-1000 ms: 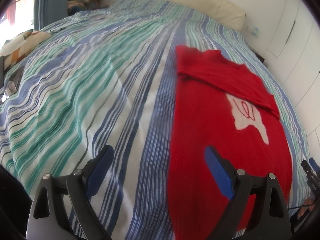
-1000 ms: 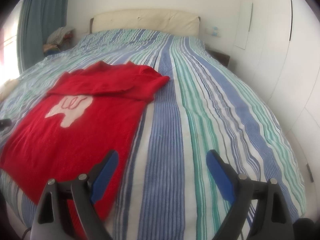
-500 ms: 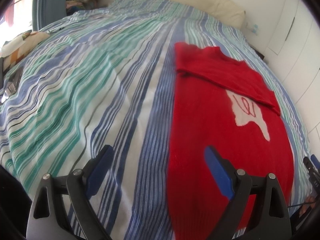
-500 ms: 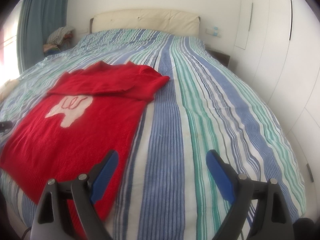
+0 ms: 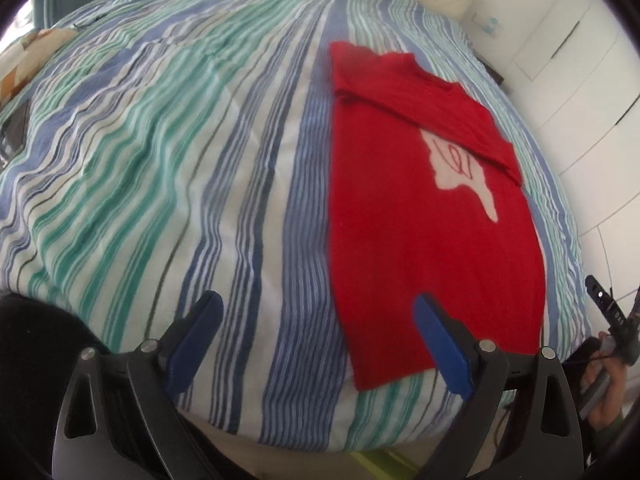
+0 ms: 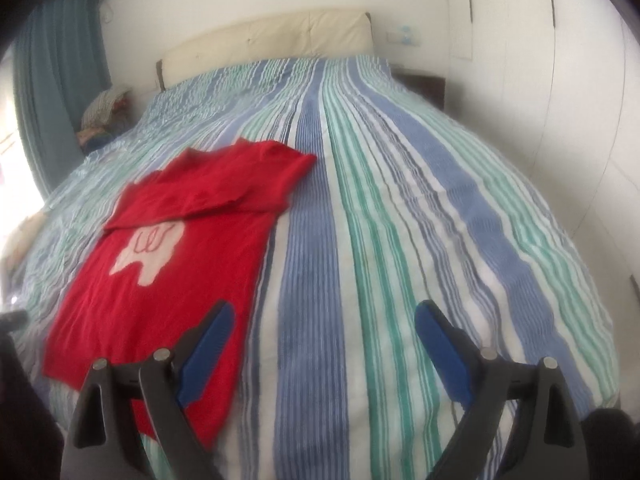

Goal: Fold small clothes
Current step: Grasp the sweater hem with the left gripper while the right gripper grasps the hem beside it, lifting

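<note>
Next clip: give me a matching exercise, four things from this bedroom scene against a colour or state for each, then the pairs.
Things:
1. sweater
2. bed cover
3. headboard
4. right claw

Descriptions:
A. cream, padded
B. open, nothing between its fingers
C. red, sleeves folded across the top
D. blue, green and white stripes

Pairs: 1-C, 2-D, 3-A, 4-B

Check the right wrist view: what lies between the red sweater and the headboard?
Only striped bedspread. In the right wrist view nothing else lies between the red sweater and the cream headboard.
</note>
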`<state>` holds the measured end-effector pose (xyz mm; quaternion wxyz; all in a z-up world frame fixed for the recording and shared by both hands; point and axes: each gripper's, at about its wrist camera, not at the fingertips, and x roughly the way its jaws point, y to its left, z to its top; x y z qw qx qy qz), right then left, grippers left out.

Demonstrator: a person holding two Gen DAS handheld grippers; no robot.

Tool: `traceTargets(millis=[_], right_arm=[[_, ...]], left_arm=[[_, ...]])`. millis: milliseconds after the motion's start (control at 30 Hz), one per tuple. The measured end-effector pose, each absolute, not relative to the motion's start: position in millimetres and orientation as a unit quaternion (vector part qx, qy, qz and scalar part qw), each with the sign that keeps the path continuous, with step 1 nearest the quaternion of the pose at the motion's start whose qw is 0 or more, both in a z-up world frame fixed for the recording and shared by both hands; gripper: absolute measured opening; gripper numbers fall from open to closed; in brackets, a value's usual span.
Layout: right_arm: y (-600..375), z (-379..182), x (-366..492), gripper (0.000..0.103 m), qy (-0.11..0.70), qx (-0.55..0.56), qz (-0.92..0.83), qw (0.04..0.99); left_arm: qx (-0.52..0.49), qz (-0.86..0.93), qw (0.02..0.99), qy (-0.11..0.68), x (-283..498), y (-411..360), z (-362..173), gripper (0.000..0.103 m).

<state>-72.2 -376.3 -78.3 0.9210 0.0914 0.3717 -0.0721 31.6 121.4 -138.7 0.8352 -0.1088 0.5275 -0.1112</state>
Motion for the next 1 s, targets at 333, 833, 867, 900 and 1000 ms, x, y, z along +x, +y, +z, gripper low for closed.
traceTargets(millis=[333, 833, 867, 900, 1000], right_arm=[[-358.5, -75.7, -103.3, 0.091, 0.478, 0.085, 0.011, 0.874], [-324.3, -165.1, -83.8, 0.063, 0.548, 0.276, 0.091, 0.785], [-321.9, -167.0, -82.6, 0.063, 0.549, 0.273, 0.094, 0.784], [-318.9, -169.5, -80.8, 0.063, 0.551, 0.27, 0.095, 0.784], [-310.6, -175.8, -74.1, 0.01, 0.558, 0.267, 0.107, 0.779]], left_arm=[[-0.069, -0.11, 0.808, 0.575, 33.0, 95.7, -161.0, 0.087], [-0.088, -0.157, 0.777, 0.604, 25.9, 88.6, -171.8, 0.03], [-0.087, -0.158, 0.775, 0.606, 25.9, 87.2, -172.7, 0.019], [-0.086, -0.16, 0.772, 0.61, 26.1, 85.4, -173.5, 0.011], [-0.077, -0.16, 0.771, 0.611, 25.8, 79.5, -169.5, 0.003]])
